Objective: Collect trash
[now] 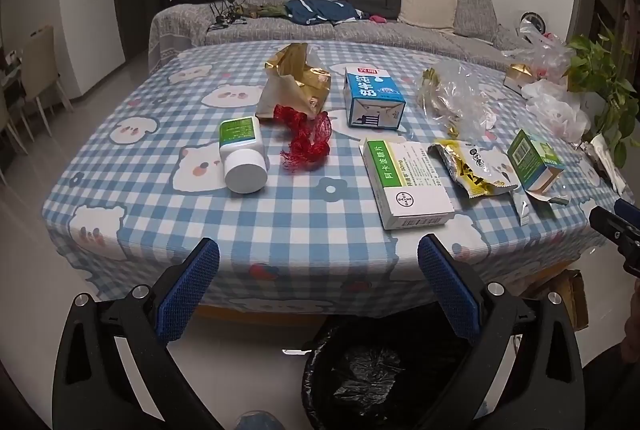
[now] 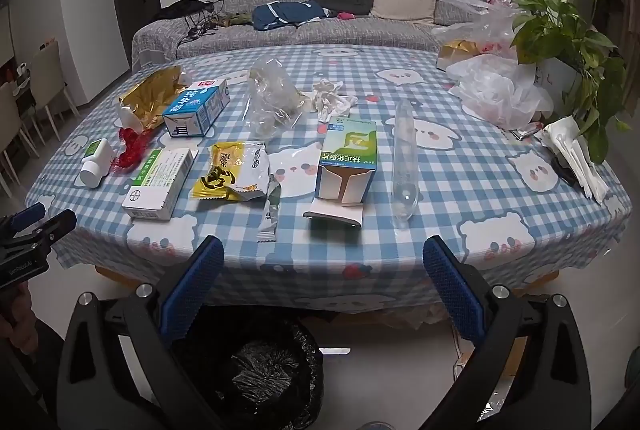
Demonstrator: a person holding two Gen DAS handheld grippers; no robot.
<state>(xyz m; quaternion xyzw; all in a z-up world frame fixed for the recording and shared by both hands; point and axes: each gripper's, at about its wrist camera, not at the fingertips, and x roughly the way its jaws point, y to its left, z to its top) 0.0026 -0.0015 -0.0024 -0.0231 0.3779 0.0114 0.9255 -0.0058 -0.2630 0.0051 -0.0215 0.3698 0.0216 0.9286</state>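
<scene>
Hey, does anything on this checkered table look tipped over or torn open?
Yes. The white pill bottle with a green label lies on its side at the table's left. The green-and-blue cardboard medicine box stands with its end flaps torn open, near the front edge.

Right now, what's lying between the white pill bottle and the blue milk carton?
The red mesh netting and crumpled gold bag lie between white pill bottle and milk carton, clearest in left wrist view.
</scene>
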